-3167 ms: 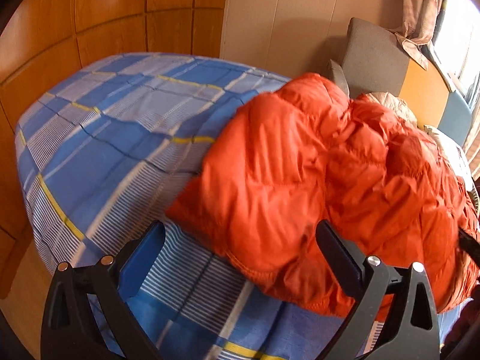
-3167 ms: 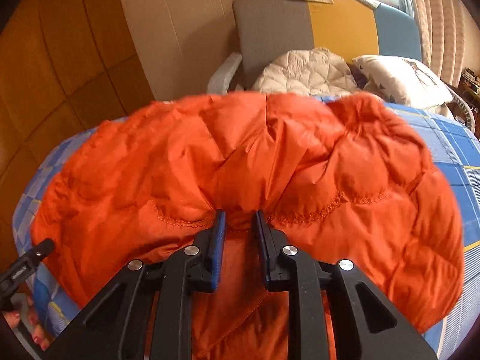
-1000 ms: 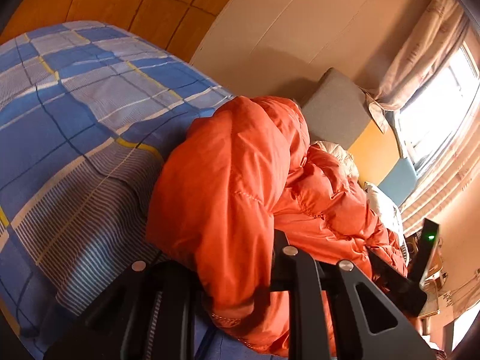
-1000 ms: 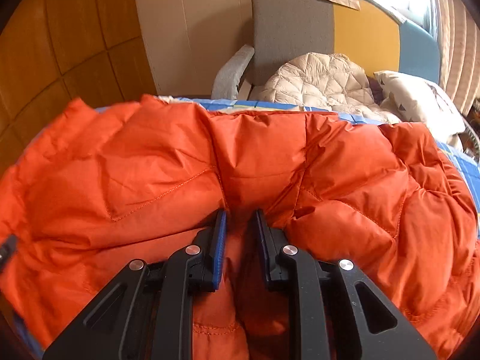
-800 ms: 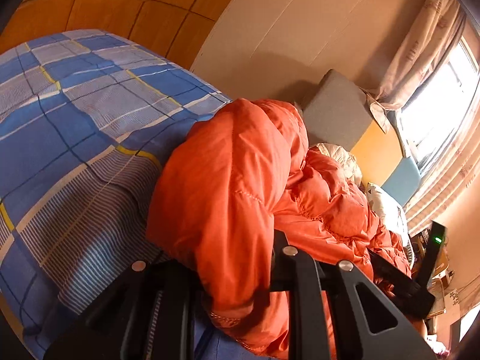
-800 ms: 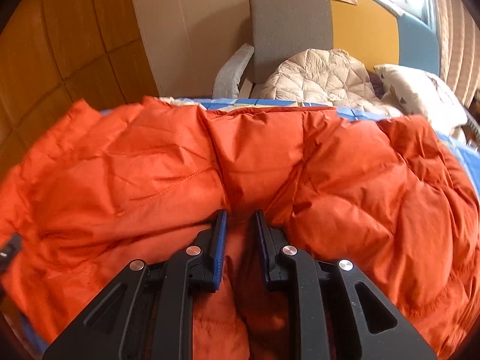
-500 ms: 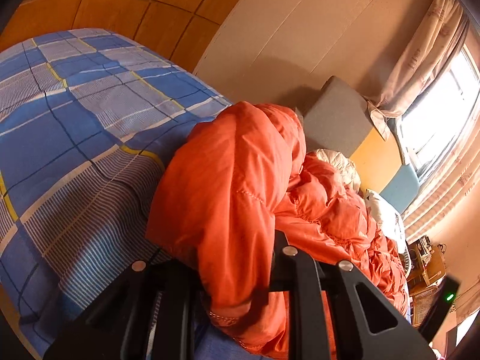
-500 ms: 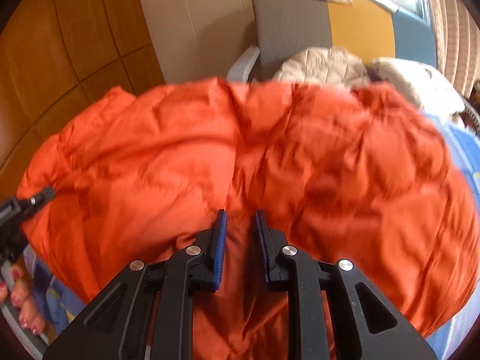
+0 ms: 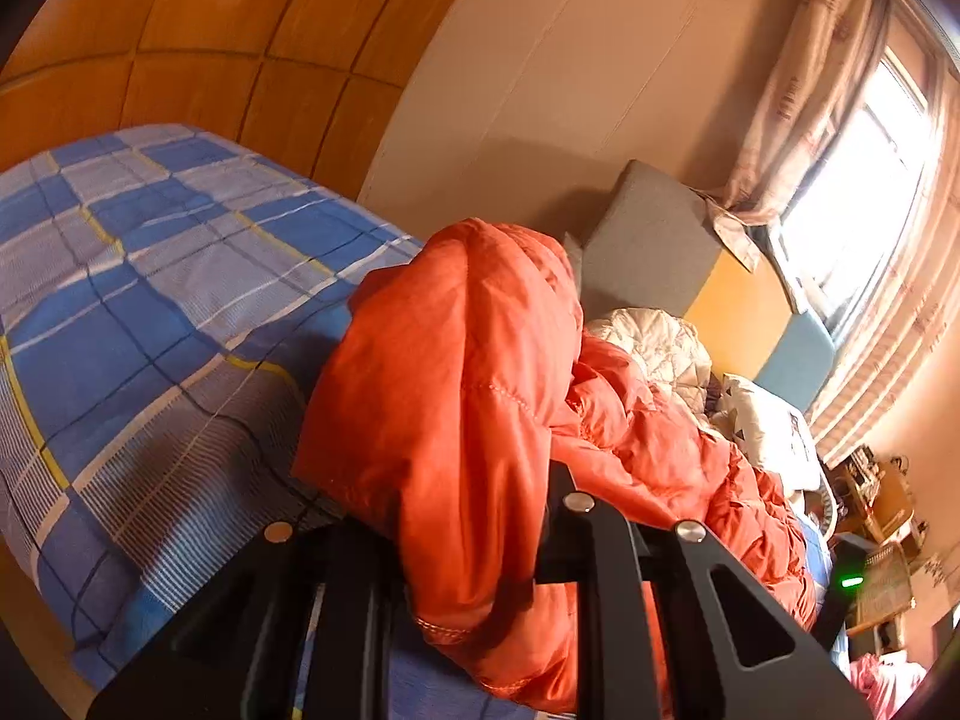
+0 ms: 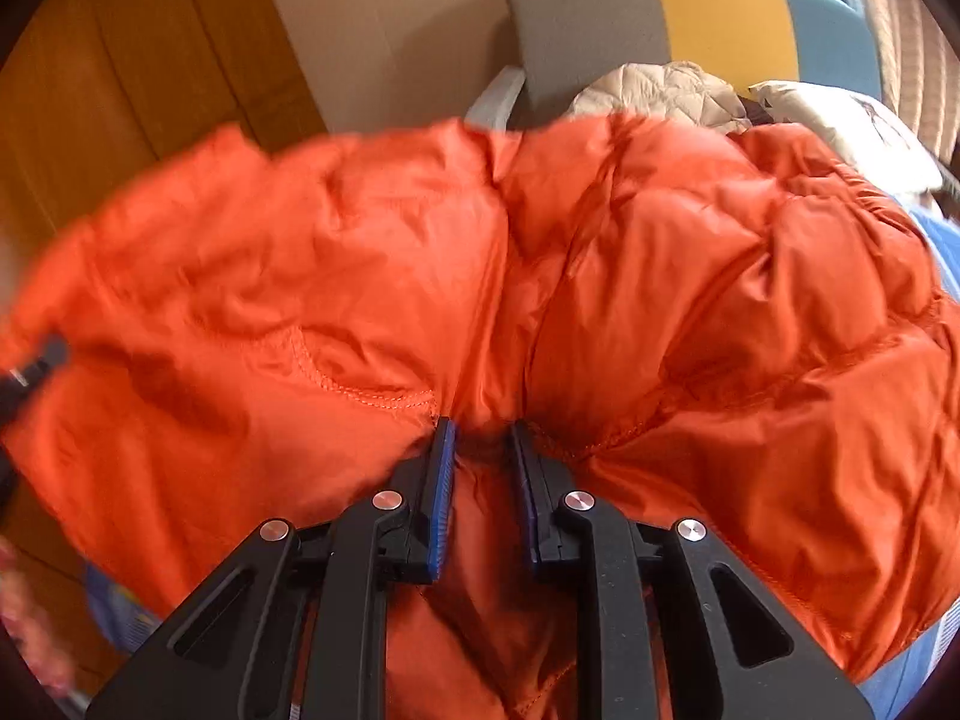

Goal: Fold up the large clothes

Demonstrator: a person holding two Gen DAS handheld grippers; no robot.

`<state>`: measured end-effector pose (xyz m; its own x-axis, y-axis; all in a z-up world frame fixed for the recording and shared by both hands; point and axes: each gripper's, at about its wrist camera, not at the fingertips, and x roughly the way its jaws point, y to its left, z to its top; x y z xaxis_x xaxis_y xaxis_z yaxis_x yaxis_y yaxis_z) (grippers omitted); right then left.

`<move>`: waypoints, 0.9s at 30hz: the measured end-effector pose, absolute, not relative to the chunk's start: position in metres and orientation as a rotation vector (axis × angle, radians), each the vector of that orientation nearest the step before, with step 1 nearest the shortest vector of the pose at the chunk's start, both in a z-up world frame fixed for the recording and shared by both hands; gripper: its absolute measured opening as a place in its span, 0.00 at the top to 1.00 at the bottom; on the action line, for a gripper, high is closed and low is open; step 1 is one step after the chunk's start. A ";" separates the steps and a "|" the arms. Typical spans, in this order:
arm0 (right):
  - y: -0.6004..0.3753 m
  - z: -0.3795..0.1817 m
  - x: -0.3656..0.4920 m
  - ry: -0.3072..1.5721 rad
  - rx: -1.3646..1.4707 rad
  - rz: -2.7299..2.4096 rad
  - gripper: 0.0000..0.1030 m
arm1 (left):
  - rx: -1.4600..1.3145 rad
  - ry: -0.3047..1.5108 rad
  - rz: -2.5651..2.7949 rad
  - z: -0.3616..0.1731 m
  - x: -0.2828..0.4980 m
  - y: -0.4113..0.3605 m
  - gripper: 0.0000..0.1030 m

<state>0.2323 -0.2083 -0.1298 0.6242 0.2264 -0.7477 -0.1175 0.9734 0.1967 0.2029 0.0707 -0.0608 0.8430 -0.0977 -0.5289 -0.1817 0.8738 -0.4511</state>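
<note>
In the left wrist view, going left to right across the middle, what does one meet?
Blue plaid bedsheet → orange puffer jacket → cream quilted garment → white patterned pillow → striped curtain.

Orange jacket point(image 10: 600, 276) lifted off bed point(image 9: 150, 300)

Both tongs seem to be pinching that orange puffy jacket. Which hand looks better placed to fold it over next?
Probably the left. Its tongs hold an end of the orange jacket raised off the blue checked bedspread, free to swing across. The right tongs grip mid-edge, with the bulk spread ahead, better as an anchor.
</note>
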 end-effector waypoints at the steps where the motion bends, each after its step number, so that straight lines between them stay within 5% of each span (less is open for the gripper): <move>1: -0.206 -0.132 0.233 0.870 0.117 0.190 0.81 | -0.485 0.567 0.050 -0.055 0.202 0.065 0.84; 27: -0.289 -0.100 0.134 0.835 0.048 -0.073 0.80 | -0.009 0.399 0.006 0.034 0.186 -0.083 0.84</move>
